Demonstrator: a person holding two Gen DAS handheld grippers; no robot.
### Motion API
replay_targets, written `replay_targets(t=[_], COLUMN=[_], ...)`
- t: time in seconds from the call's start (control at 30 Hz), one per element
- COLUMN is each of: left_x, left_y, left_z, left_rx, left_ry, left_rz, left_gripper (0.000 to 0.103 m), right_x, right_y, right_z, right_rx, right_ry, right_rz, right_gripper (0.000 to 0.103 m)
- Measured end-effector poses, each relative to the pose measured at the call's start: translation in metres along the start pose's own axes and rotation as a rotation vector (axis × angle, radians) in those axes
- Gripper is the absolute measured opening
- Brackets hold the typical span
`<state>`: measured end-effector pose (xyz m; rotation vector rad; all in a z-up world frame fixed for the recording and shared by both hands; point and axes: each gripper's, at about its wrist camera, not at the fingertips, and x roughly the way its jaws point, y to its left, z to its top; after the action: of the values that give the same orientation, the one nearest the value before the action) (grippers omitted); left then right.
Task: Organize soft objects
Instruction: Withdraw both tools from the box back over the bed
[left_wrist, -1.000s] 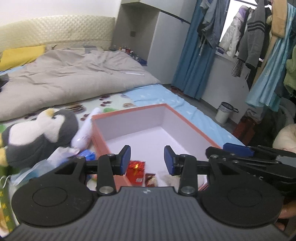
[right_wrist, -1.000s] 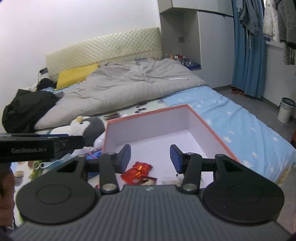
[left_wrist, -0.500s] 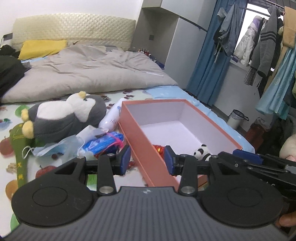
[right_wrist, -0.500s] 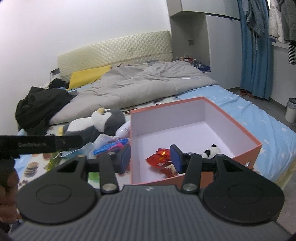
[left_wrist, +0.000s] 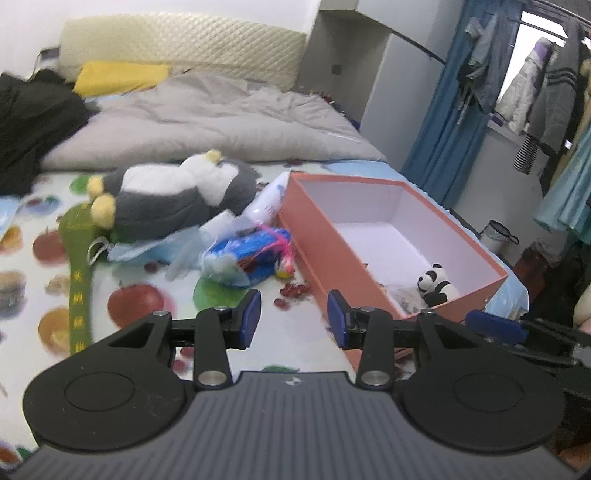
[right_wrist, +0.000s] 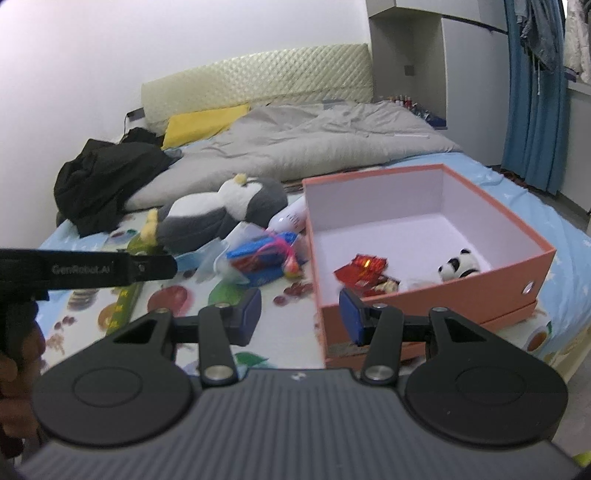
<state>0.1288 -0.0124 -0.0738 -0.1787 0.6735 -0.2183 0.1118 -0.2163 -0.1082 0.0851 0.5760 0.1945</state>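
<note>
Nearby, both hand-held grippers (left_wrist: 291, 314) (right_wrist: 300, 314) gape empty beside box (right_wrist: 424, 299), penguin (left_wrist: 177, 195) beyond.

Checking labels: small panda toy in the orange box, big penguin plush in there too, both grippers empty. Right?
Not quite. The penguin plush lies on the bed beside the orange box, not inside, as the right wrist view shows. The panda toy is inside; both grippers are empty.

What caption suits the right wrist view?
Open right gripper facing an orange box holding a toy panda, penguin plush beside it.
</note>
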Motion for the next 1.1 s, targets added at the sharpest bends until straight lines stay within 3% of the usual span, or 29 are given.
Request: replay_targets(t=[0.57,0.73,1.1], left_x=[-0.009,0.008,0.079], left_y=[0.023,0.040,0.093], left_z=[-0.042,-0.043,-0.032], left_rx=[0.006,-0.018,-0.076], left_ry=[0.058,0.067,0.073], left_rz=[0.050,0.069,0.159], left_gripper=[0.046,0.054,0.054], right_x=[0.006,0.021,0.083], right_y=[0.028,0.033,0.054], right_z=[-0.038,-0.040,-0.039], right_rx=[-0.022,-0.016,-0.066], right_ry=[0.079,0.089,0.115], right_rz=[0.002,0.007,0.023], right_gripper=[0.050,0.050,0.050])
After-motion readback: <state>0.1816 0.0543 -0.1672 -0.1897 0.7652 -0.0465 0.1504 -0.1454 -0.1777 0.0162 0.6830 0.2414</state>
